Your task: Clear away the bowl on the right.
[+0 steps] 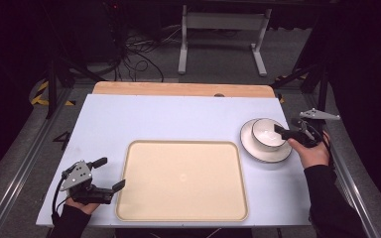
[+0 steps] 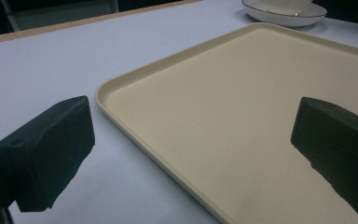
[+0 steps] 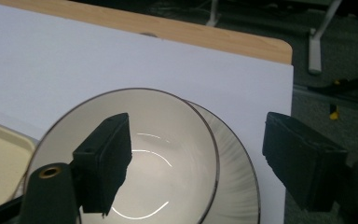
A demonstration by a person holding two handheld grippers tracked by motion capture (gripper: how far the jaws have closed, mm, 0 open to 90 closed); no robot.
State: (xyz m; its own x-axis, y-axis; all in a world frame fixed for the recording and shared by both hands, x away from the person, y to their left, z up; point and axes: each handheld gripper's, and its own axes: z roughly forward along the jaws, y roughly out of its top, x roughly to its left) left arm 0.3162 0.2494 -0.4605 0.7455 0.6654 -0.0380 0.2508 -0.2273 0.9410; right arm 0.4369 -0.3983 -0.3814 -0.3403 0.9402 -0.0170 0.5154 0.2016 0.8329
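Now the right gripper [image 3: 196, 163] straddles the bowl's [image 3: 168, 154] near rim, one jaw inside, the other outside over the saucer [image 3: 237, 168], jaws wide and gripping nothing yet (bowl sits on saucer, right of the tray [image 1: 182, 181]). Left gripper [image 1: 109, 174] waits open, well apart.

The white round bowl [image 3: 168, 154] looked like glazed ceramic, glossy, with a thin dark rim line, as did the ribbed white plate [image 3: 237, 154] under it. The beige rectangular tray [image 2: 242, 116] seemed smooth matt plastic. The bench [image 1: 178, 119] had a matt pale sheet over a wooden edge.
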